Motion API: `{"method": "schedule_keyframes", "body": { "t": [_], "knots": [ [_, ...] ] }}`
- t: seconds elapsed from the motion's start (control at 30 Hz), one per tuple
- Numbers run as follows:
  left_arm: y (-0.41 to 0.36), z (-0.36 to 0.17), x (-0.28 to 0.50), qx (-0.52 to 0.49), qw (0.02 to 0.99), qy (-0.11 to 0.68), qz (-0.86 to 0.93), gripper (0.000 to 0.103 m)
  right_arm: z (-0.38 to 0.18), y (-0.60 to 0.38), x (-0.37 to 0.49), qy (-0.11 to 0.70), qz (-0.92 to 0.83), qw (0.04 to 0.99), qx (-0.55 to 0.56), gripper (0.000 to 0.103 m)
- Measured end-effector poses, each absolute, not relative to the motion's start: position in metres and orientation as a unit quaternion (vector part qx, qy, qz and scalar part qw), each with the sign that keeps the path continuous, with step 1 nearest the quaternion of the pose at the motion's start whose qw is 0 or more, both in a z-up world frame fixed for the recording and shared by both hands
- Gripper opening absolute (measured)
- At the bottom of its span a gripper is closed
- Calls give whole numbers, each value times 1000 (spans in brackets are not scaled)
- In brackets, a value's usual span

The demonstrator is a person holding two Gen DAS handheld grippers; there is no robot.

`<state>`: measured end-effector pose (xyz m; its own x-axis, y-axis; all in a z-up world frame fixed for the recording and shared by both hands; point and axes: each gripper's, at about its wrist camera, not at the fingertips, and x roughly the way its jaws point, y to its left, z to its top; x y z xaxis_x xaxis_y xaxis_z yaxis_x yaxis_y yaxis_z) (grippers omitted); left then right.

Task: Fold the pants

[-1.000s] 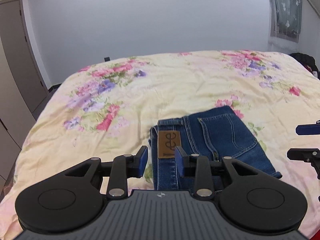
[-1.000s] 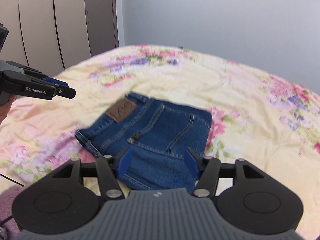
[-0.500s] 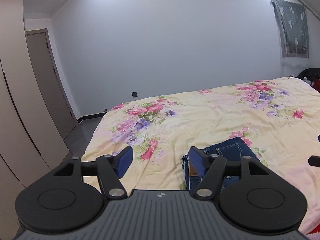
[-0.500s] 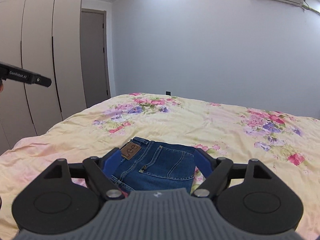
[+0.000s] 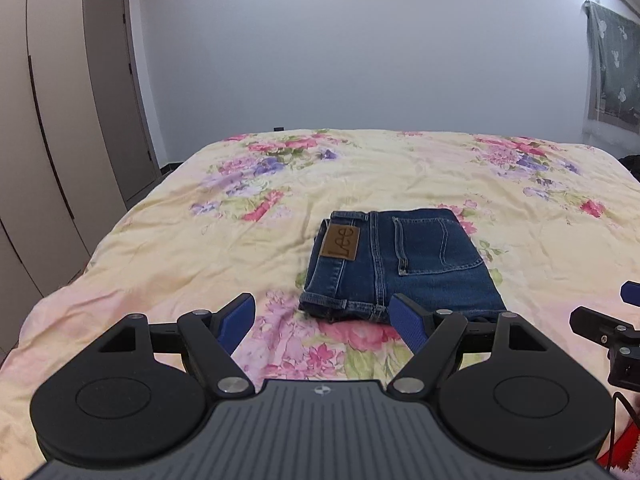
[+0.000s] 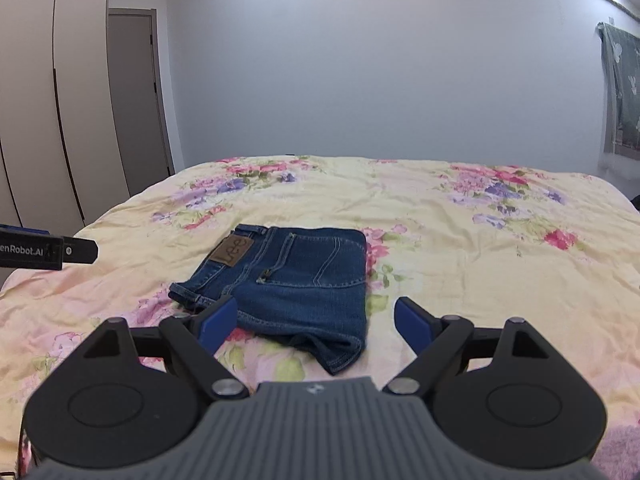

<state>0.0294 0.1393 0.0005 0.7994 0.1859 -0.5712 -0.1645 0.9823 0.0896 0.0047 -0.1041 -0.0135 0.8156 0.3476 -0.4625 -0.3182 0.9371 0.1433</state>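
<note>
Your left gripper (image 5: 322, 320) and right gripper (image 6: 314, 322) both hover with fingers wide, holding nothing. The pants (image 6: 294, 276) lie folded at 12 o'clock on the bed (image 6: 500, 264); brushing them could undo the fold

We note the pants (image 5: 400, 264) are dark blue denim, coarse-woven and matt, with pale stitching and a brown leather-like patch (image 5: 340, 242). The bed (image 5: 400, 168) cover is soft, creased floral cloth. The left tool (image 5: 324, 322) and right tool (image 6: 316, 320) show matt black plastic, ribbed blue pads (image 5: 406, 322), and bright metal pins.
</note>
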Motion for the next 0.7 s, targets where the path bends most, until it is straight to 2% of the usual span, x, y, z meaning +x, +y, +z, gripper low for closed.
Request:
{"method": "schedule_keyframes", "body": {
  "t": [0.3,0.7],
  "knots": [
    [124,-41,33,29,930,352,98,90,-54,-90,25,322,176,930,29,82],
    [119,-45,36,17,928,359,96,90,-57,-90,31,337,182,923,38,82]
  ]
}}
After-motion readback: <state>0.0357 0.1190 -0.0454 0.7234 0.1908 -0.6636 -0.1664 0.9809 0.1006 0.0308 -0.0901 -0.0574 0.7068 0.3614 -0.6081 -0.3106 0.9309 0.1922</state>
